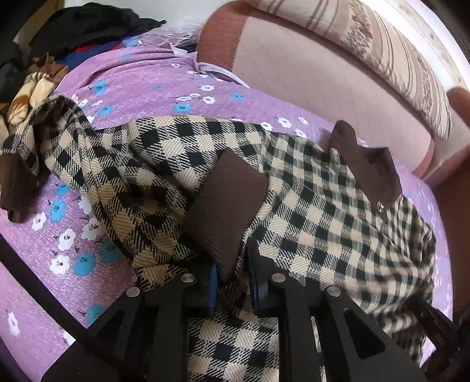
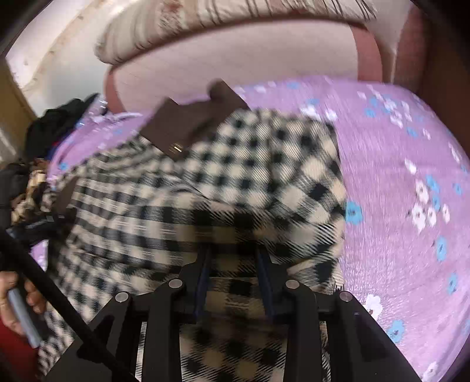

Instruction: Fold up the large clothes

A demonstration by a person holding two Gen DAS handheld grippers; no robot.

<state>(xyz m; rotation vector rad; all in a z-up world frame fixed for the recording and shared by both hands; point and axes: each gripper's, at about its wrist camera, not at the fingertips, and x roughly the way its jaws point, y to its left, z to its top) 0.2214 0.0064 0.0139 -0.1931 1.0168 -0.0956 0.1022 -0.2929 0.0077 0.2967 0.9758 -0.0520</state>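
A cream-and-black checked coat (image 1: 308,199) with a brown collar (image 1: 364,164) lies on a purple floral bed sheet (image 1: 141,79). One sleeve is folded across its front. My left gripper (image 1: 235,285) is shut on that sleeve's brown cuff (image 1: 229,199), whose lower edge sits between the blue pads. The other sleeve (image 1: 35,141) trails off to the left. In the blurred right wrist view the coat (image 2: 235,164) is bunched up, and my right gripper (image 2: 235,276) is shut on a fold of its checked cloth near the right edge. The collar (image 2: 188,126) points toward the headboard.
A pink padded headboard (image 1: 308,73) and a striped pillow (image 1: 396,50) stand behind the coat. A pile of dark and patterned clothes (image 1: 82,26) lies at the far left. A person's hand (image 2: 17,296) shows at the lower left. Bare sheet (image 2: 396,176) stretches to the right.
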